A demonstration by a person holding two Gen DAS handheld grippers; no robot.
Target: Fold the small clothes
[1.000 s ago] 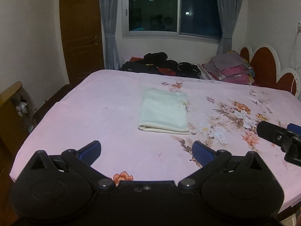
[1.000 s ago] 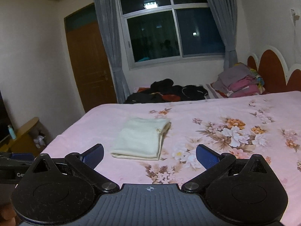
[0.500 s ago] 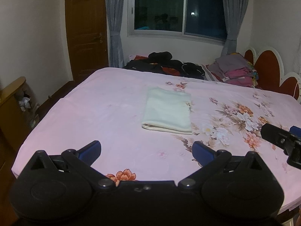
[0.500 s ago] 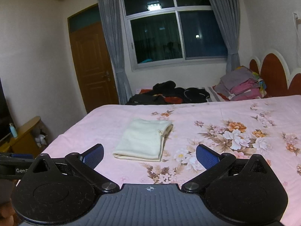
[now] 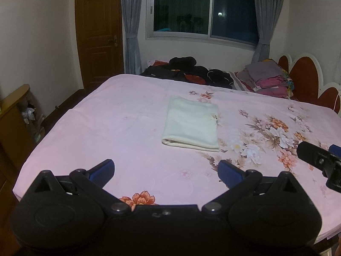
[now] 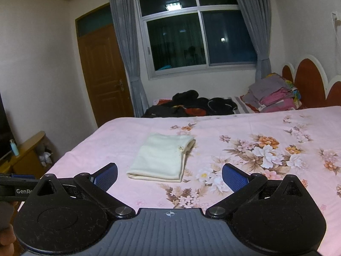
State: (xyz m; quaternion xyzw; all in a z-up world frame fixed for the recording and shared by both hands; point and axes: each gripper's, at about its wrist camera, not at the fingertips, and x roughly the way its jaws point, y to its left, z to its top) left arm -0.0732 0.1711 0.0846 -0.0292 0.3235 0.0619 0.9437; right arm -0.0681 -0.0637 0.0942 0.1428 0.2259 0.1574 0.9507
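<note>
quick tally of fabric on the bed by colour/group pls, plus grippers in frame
Cream folded garment: 1
Dark clothes heap at the far edge: 1 pile, items inside not separable
Grey and pink folded stack by the headboard: 1 stack
Grippers: 2, left gripper and right gripper, both open and empty
Total: 3 fabric groups, 2 grippers

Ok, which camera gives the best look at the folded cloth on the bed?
The left wrist view: the folded cloth lies near the picture's middle, seen from above, all four edges clear. The right wrist view shows it lower and flatter, with the layered edge visible.
</note>
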